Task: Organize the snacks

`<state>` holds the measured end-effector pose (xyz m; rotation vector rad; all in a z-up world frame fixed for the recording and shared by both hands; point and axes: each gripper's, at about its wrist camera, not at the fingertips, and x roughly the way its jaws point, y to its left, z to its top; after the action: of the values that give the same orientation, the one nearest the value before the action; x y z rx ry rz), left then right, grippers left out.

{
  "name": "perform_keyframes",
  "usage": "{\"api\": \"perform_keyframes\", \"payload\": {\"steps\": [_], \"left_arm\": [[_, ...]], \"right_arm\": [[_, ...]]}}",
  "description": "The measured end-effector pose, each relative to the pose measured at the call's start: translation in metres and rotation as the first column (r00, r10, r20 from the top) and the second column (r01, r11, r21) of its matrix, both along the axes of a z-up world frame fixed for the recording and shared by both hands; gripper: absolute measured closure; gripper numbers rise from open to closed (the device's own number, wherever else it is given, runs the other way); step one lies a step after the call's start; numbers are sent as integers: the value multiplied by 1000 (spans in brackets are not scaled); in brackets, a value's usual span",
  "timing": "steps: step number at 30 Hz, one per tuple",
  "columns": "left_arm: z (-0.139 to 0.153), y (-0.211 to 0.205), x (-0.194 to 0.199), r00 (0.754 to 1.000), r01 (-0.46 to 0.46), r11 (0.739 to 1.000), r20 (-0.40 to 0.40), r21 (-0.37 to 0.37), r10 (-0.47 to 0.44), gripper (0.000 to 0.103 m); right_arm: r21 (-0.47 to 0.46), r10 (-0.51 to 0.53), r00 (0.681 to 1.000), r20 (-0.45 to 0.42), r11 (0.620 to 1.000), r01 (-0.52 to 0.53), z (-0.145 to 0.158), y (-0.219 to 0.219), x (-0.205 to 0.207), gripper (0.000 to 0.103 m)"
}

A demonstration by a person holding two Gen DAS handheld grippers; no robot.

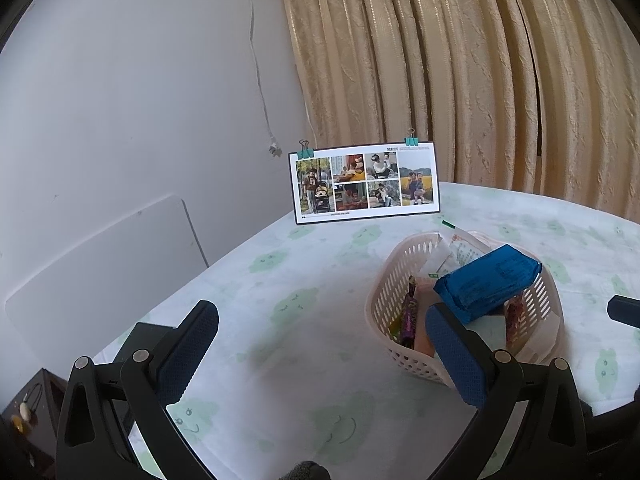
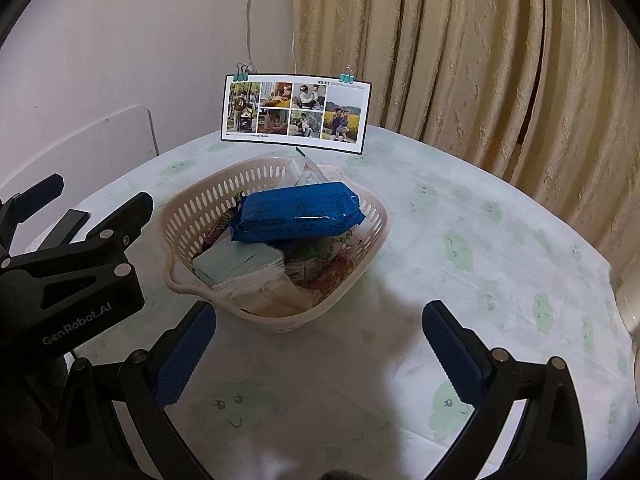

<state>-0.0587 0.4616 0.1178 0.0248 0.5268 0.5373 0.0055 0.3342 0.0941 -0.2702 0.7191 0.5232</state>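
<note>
Hovering both grippers wide open, nothing held, snacks seemingly all binned.
Left gripper (image 1: 322, 344) at 8 o'clock of basket (image 2: 200, 208), right gripper (image 2: 319, 340) at 6; blue packet (image 2: 298, 212) lying flat atop smaller packs, probably last in; basket mid-desk (image 2: 460, 208), photo card (image 2: 294, 109) at 12.

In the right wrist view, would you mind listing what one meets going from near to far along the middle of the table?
Right claw open at the near edge → basket of snacks, with the blue packet on top → photo card standing on the table → curtain behind.
</note>
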Motion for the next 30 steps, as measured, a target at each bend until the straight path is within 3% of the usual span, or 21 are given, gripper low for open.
{"api": "perform_keyframes", "payload": {"steps": [30], "left_arm": [[-1,-1,0,1000,0,1000,-2,0,0,0]], "right_arm": [[-35,29,999,39,999,-28,-5,9,-8,0]]}}
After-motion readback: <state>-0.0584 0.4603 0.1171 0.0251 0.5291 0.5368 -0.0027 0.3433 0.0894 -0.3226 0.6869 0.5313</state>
